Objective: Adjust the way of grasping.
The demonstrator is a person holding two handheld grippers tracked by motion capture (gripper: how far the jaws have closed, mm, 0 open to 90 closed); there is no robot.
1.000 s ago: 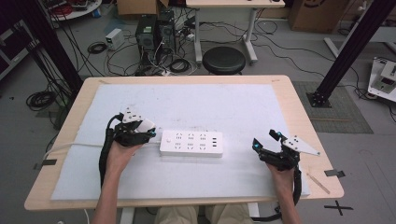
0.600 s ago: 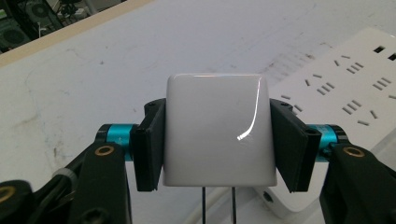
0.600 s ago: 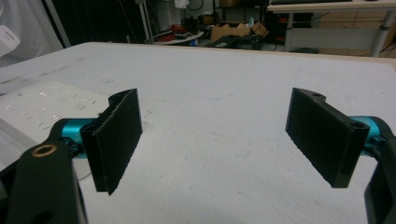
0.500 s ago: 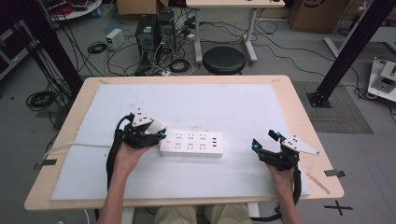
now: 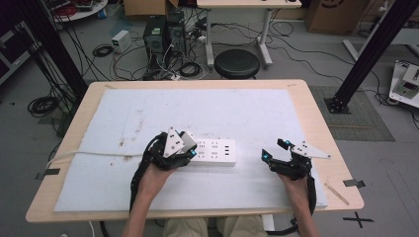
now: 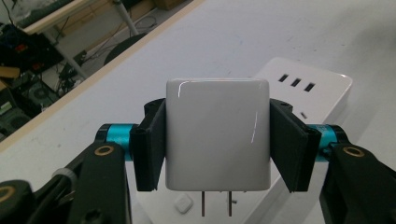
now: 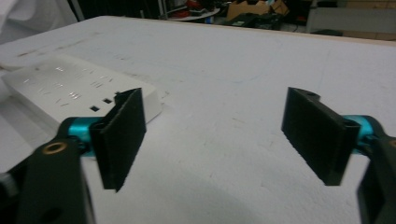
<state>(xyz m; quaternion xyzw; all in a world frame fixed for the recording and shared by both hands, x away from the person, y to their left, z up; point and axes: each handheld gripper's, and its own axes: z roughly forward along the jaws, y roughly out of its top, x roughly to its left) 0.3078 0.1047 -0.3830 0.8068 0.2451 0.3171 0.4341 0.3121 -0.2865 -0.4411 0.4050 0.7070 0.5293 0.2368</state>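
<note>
A white power strip (image 5: 213, 152) lies on the white mat near the table's middle; it also lies in the left gripper view (image 6: 312, 88) and the right gripper view (image 7: 79, 93). My left gripper (image 6: 218, 140) is shut on a white plug adapter (image 6: 218, 137), its two prongs pointing down above the strip's left end. From above, that left gripper (image 5: 184, 148) overlaps the strip's left end. My right gripper (image 5: 272, 150) rests on the mat to the right of the strip. Its jaws have just been closing a little, with nothing between them, and the right gripper (image 7: 215, 126) still stands open.
A white cable (image 5: 89, 155) runs from the strip off the table's left edge. The mat (image 5: 247, 113) covers most of the wooden table (image 5: 316, 106). A black stool (image 5: 237, 63), computer cases and cables stand on the floor beyond the far edge.
My left gripper has carried the adapter to the right, from beside the strip's left end to over it. The right hand has stayed where it was.
</note>
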